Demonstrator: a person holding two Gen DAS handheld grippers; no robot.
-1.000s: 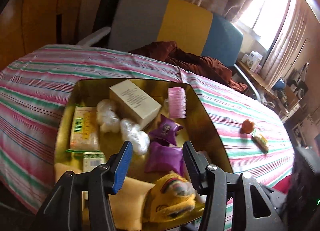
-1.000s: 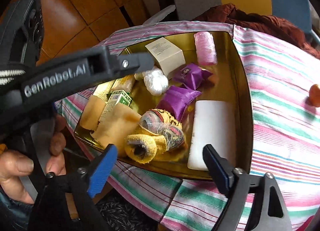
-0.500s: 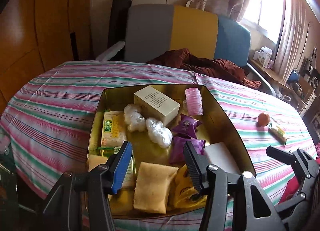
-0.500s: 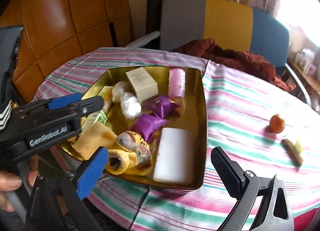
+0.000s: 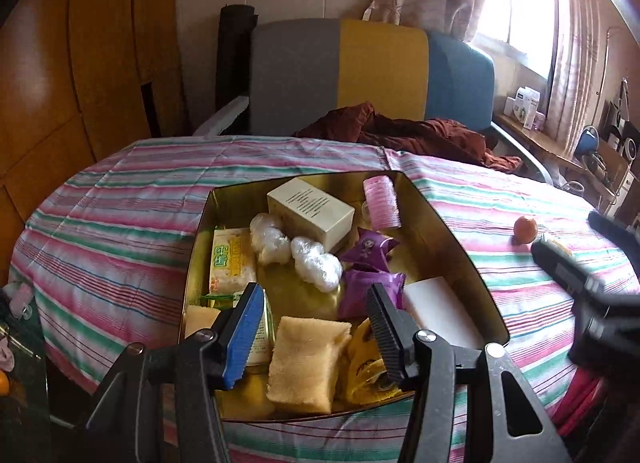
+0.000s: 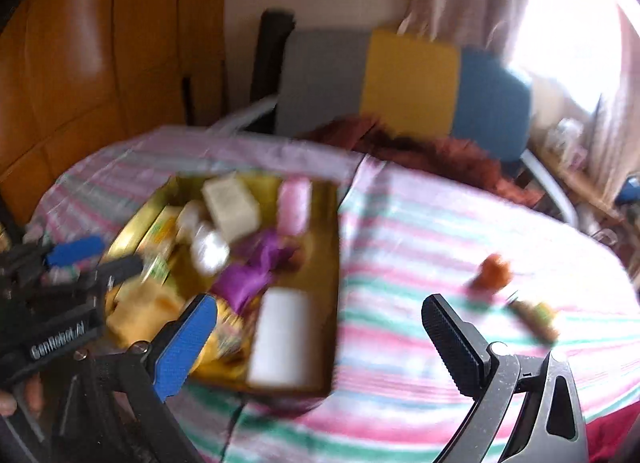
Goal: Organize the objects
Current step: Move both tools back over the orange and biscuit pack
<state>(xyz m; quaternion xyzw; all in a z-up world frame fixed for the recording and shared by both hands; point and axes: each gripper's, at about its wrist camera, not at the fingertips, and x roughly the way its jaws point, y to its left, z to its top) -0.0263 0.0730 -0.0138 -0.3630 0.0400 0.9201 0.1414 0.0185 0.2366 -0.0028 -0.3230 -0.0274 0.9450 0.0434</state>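
Observation:
A gold tin tray [image 5: 448, 235] on the striped table holds a cream box [image 5: 312, 211], a pink roll [image 5: 382, 203], two purple packets [image 5: 370, 283], two white wads [image 5: 316, 263], a white block [image 5: 438, 311], yellow cloths [image 5: 306, 363] and a green-yellow pack [image 5: 232, 263]. An orange fruit [image 5: 525, 227] and a small wrapped bar [image 6: 534, 317] lie on the cloth to the right. My left gripper [image 5: 314, 329] is open and empty above the tray's near edge. My right gripper [image 6: 320, 343] is open wide and empty; its view is blurred and shows the tray [image 6: 334, 263] to the left.
A grey, yellow and blue chair [image 5: 368, 75] with a brown garment [image 5: 412, 135] stands behind the table. Wooden panels [image 5: 60, 83] are at the left. A cluttered windowsill [image 5: 560, 135] is at the right. The right gripper [image 5: 592, 275] shows at the left wrist view's right edge.
Both grippers have pulled back and up from the tray. The right gripper has swung to the right, towards the orange fruit. Both stay open and empty.

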